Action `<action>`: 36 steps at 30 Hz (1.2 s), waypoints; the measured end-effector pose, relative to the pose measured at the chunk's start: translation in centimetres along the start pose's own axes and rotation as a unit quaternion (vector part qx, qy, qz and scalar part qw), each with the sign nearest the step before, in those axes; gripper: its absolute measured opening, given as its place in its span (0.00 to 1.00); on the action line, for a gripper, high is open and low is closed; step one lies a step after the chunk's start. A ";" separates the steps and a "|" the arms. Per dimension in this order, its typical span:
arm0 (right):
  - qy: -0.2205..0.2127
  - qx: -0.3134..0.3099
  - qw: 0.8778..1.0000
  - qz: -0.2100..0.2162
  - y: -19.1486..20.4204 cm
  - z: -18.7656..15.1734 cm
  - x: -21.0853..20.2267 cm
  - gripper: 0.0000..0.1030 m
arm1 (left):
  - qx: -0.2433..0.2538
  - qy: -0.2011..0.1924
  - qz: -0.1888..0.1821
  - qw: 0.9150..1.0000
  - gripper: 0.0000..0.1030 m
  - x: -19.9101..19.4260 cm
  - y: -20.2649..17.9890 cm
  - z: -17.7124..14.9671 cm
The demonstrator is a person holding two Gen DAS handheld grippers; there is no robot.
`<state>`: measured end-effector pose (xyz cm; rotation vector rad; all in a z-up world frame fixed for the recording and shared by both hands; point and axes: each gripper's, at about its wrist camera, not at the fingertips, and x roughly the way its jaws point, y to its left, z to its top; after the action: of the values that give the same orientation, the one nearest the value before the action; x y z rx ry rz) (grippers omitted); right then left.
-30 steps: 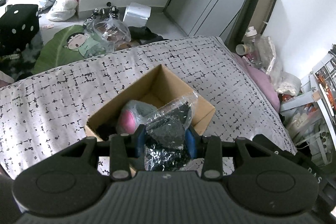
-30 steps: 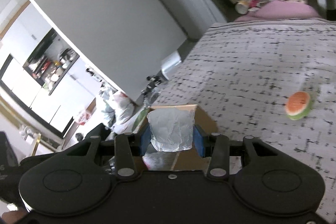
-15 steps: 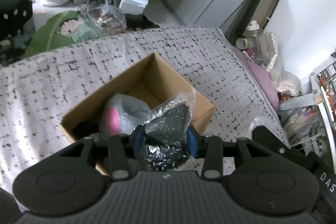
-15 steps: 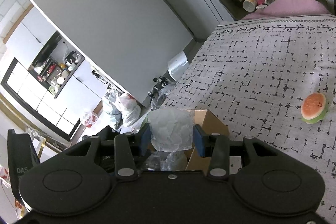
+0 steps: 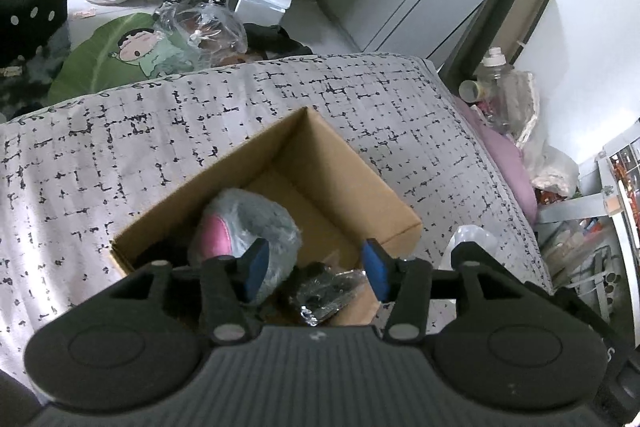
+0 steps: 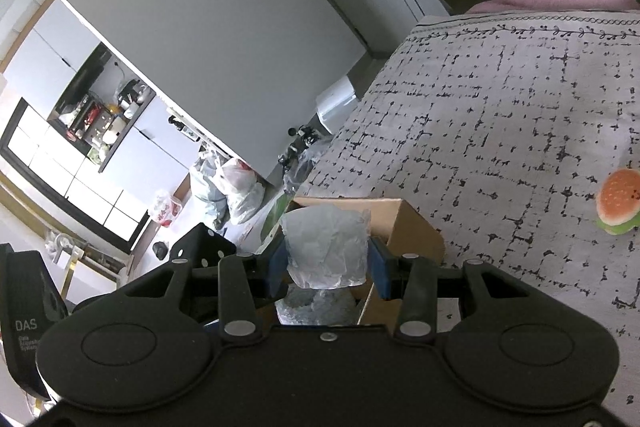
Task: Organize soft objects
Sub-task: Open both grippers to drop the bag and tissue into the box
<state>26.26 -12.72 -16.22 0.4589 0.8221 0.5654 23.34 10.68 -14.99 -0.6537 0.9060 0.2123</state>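
Hovering over the cardboard box (image 5: pixel 384 203), my left gripper (image 5: pixel 316 269) gapes empty above the dark bag (image 5: pixel 332 293) inside; my right gripper (image 6: pixel 326 267) pinches a white packet (image 6: pixel 326 247), poised to drop there.

On the bed cover (image 5: pixel 168 131): a cardboard box (image 5: pixel 340 171), with a wrapped plush (image 5: pixel 244 223) and, to its right, a bagged dark bundle (image 5: pixel 328 291) inside. Well right of the box: a burger toy (image 6: pixel 618 203). Behind the bed, on the floor: a plastic bag (image 5: pixel 200 31).
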 end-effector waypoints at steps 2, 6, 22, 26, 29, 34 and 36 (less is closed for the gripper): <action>0.003 0.000 1.000 0.003 0.1 0.0 0.3 0.42 | 0.002 0.003 0.003 1.000 0.49 0.1 0.0 0.1; 0.017 0.012 1.000 0.008 0.0 0.0 1.0 0.45 | 0.008 0.004 0.010 1.000 0.49 0.0 -0.2 0.1; -0.008 0.064 0.997 -0.039 -2.1 0.6 -2.3 0.84 | 0.039 -0.034 0.045 0.998 0.77 -2.9 -1.3 -0.6; -0.001 0.063 0.996 -0.057 -2.5 0.5 -3.2 0.90 | 0.051 -0.038 0.052 0.997 0.80 -3.6 -1.9 -1.3; 0.011 0.057 0.995 -0.076 -2.8 0.6 -4.0 0.91 | 0.059 -0.041 0.054 0.996 0.82 -4.3 -2.3 -1.8; 0.021 0.036 0.995 -0.094 -3.2 0.8 -5.5 0.98 | 0.058 -0.039 0.059 0.996 0.83 -5.0 -3.1 -3.0; 0.023 0.024 0.994 -0.102 -3.3 1.0 -6.1 1.00 | 0.054 -0.033 0.064 0.996 0.83 -5.1 -3.3 -3.4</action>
<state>24.63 -19.24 -14.13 0.4004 0.9172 0.3683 19.42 6.46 -11.09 -0.4873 0.8906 0.2949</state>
